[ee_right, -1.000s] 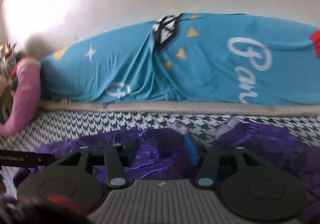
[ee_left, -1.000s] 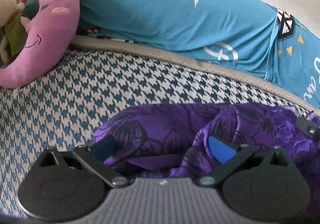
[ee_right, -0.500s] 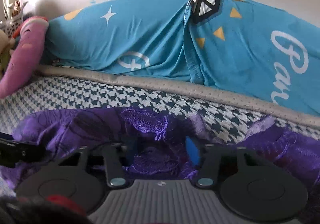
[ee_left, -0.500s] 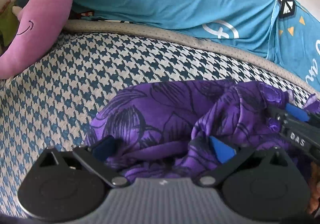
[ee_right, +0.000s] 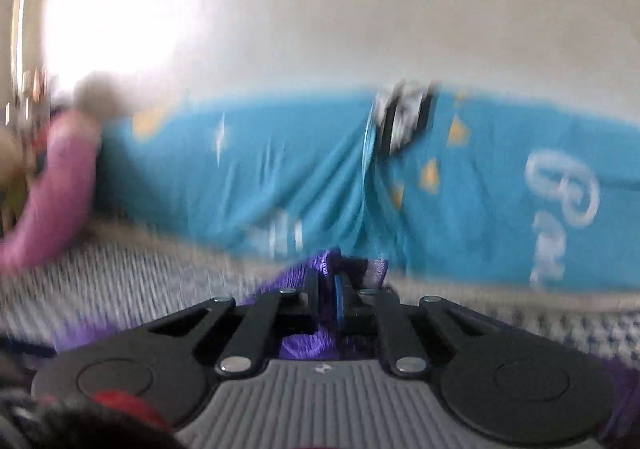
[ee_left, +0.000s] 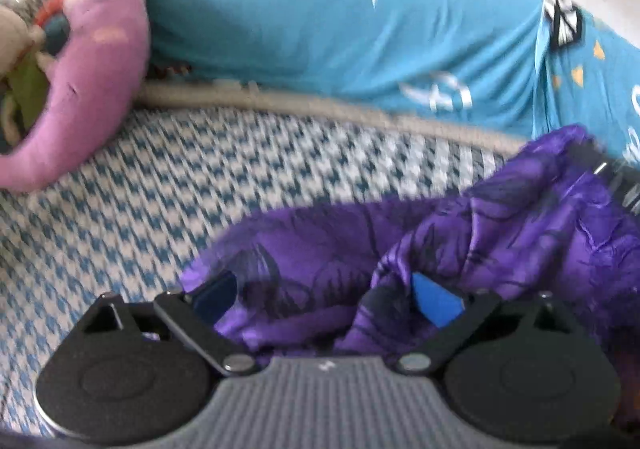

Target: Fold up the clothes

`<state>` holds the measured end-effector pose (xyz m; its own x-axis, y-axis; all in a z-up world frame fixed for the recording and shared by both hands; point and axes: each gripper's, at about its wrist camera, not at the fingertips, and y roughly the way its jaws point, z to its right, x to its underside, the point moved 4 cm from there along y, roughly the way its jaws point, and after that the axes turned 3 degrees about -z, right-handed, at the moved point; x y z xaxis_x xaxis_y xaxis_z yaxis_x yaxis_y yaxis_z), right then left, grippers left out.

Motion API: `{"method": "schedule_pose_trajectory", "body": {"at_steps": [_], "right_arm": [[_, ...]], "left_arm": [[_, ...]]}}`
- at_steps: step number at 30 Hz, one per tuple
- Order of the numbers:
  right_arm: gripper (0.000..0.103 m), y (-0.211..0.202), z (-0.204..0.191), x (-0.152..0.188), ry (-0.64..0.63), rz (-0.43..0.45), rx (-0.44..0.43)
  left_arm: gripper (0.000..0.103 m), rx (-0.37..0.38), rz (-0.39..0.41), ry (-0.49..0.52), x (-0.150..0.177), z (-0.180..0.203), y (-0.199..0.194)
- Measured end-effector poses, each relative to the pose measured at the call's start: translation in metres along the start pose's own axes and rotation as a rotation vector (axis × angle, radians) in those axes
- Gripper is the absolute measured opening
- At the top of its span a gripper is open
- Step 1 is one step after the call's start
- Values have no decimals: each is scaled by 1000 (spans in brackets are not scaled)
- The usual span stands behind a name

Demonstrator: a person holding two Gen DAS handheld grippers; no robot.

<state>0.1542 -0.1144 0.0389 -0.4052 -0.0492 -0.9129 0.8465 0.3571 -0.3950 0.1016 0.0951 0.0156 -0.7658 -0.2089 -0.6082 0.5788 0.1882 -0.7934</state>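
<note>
Both wrist cameras are looking low and close across the blue-and-white houndstooth bed cover [ee_left: 168, 185] toward the turquoise printed bedding [ee_left: 340, 29] [ee_right: 280, 169], sharing it.

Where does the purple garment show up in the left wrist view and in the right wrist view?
Left wrist view: purple garment fills the lower centre and right, bunched between the open left gripper.
Right wrist view: only a small tuft at bottom centre, pinched in the shut right gripper.
Shared landmark: blue star-print cover behind.
</note>
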Motion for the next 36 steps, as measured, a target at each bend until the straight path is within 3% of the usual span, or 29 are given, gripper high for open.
{"method": "schedule_pose_trajectory", "body": {"at_steps": [2,4,8,12,15,17,23,32,36], "right_arm": [[7,-10,-1,-14,52,74,-21],[7,-11,-1,-19,72,53,-62],[7,-13,11,-21,77,11,-45],[10,-22,36,-15,98,-35,-10],[18,-26,46,-9,83,-80,8],[19,-27,44,-4,63,-111,9],[20,-39,12,12,-21,-194,-46],[28,-71,-41,25,-79,-264,-168],[30,-93,-55,32,-70,-273,-155]], "left_arm": [[101,-56,46,-23,-7,0,-5],[102,-96,50,-50,-11,-2,-4],[101,-126,-10,-116,-16,-16,8],[101,-46,-37,-197,-25,-36,5],[102,-66,-10,-189,-30,-50,-1],[102,-79,-1,-181,-32,-59,-3],[102,-57,-50,-196,-29,-80,-2],[102,86,-152,-255,-17,-98,10],[102,119,-176,-295,-10,-108,13]]}}
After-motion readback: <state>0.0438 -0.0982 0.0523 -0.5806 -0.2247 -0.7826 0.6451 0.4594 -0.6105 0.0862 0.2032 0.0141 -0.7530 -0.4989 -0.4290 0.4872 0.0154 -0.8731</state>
